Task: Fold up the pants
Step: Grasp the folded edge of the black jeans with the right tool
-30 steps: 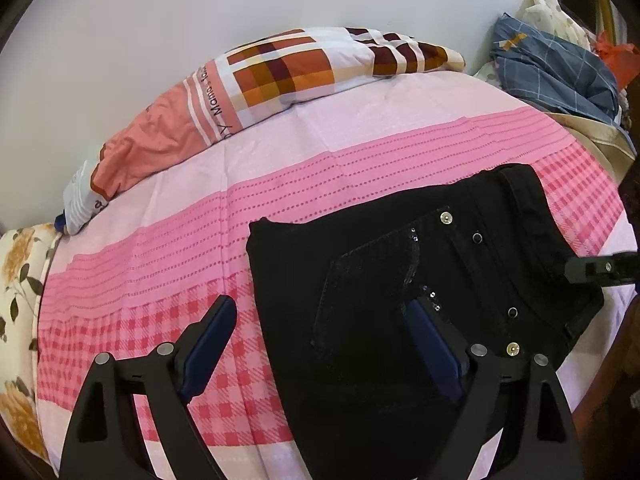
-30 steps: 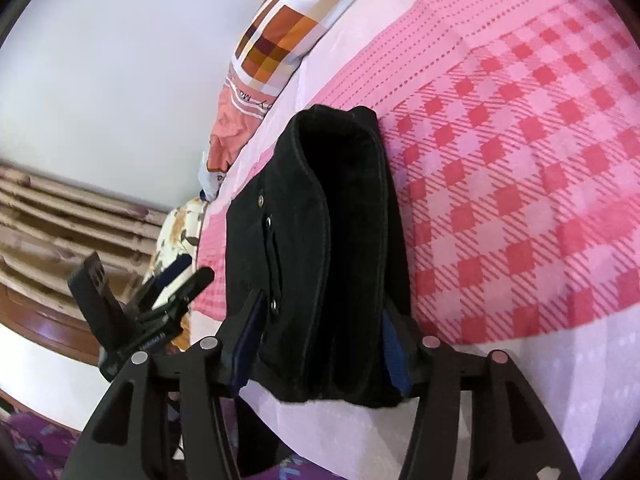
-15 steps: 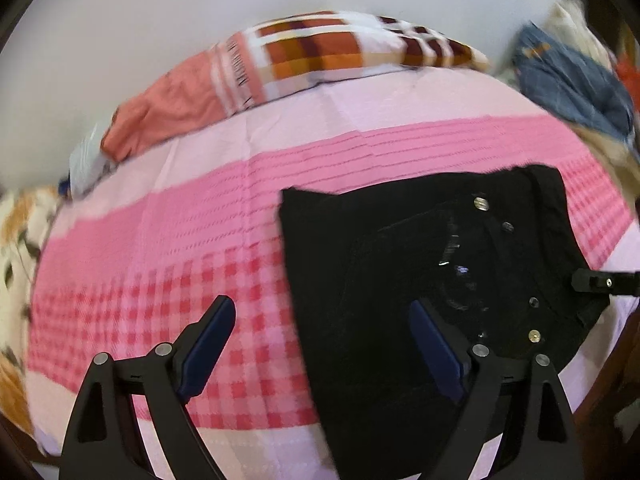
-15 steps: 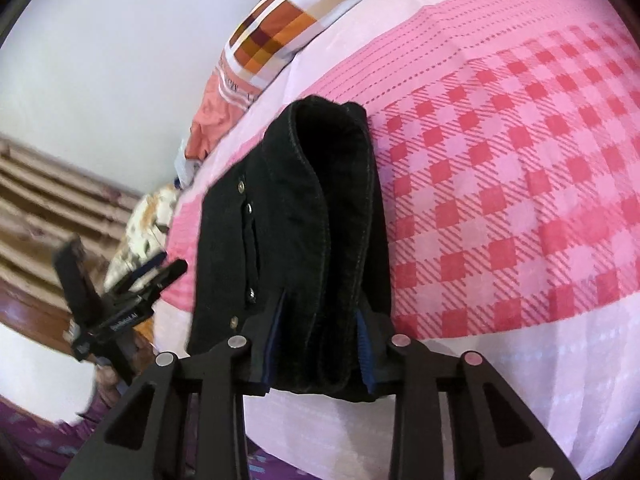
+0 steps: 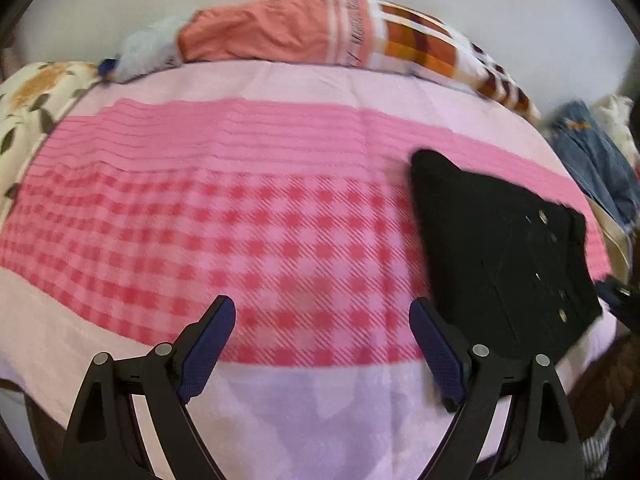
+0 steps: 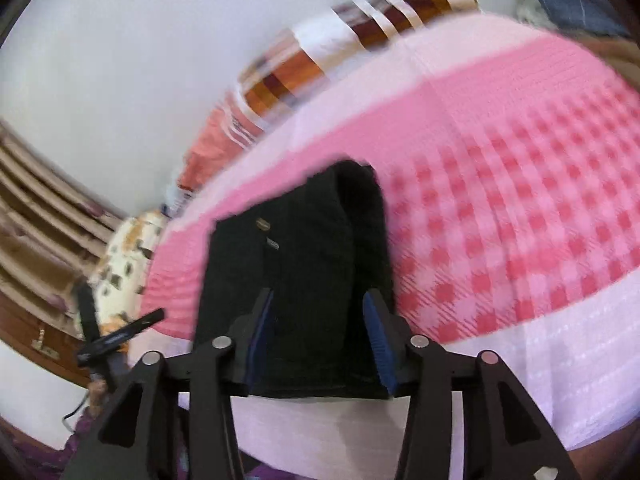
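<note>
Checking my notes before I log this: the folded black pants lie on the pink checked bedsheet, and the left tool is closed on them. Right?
Not quite. The left tool is open over bare pink checked bedsheet, as the left wrist view shows. The folded black pants lie off to its side.

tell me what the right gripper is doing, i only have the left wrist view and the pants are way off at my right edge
observer: the pants are between the right gripper fingers, and its jaws are opening
operator: are they folded up
observer: yes, a thick bundle, with the rounded fold at the far end, away from the gripper
operator: where's my left gripper from that side
observer: the left gripper is to the left of the pants in the right wrist view, out by the edge of the bed, and apart from the cloth
</note>
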Demonstrator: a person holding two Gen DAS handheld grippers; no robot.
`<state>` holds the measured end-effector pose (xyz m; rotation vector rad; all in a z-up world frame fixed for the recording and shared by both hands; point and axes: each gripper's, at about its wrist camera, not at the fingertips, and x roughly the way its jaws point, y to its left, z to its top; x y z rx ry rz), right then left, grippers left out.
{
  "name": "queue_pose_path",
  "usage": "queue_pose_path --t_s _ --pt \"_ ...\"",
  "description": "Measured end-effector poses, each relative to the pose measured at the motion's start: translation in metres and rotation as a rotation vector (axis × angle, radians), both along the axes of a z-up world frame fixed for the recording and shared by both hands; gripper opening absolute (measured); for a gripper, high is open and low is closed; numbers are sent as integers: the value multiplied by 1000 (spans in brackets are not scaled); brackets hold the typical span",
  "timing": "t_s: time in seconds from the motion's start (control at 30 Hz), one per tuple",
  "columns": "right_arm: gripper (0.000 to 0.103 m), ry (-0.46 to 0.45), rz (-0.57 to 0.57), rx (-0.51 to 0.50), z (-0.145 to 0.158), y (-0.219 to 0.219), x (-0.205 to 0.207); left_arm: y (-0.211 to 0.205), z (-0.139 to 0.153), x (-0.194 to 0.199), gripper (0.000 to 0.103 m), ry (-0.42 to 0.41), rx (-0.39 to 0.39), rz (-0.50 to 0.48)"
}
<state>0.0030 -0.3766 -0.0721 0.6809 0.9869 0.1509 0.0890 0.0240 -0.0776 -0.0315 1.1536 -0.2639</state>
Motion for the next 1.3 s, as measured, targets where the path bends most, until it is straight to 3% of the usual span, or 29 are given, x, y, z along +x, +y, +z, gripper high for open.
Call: queue_pose_path --t_s 0.03,0.1,0.17,0.2,0.23,0.3,0.43,0.63,0.83,0.93,1.07,1.13,1.3 --pt "46 53 7 -2 -13 1 2 -6 -4 -2 89 20 0 -27" --pt "47 43 -21 30 -18 -4 -3 -16 -11 -2 89 55 4 -60" --pt "47 18 -47 84 -13 -14 -6 -23 -19 -2 89 101 -40 -102" --pt "50 -5 -65 99 -8 -21 -9 -28 -21 -1 88 118 -79 -121" --pt "59 -23 -81 109 -4 -29 -10 -32 -21 0 89 123 -102 -133" --pt "70 -38 -100 135 -2 -41 -11 -44 -24 5 89 130 -114 -170" --pt "71 8 -108 172 -15 -56 -3 -67 -28 16 89 140 -151 -246" --pt "71 45 -25 188 -34 -48 16 -90 -39 35 89 157 -132 -319" --pt "72 53 94 253 -40 -28 42 -81 -43 59 89 182 -274 -297" --pt "74 66 179 274 -42 -16 53 -68 -47 72 89 202 -385 -250" --pt "74 90 281 305 -43 -7 58 -75 -49 87 89 229 -424 -265" --pt "68 95 308 306 -44 -9 60 -87 -50 88 89 248 -448 -305" --pt "64 182 304 352 -51 -18 69 -103 -47 82 89 216 -352 -401"
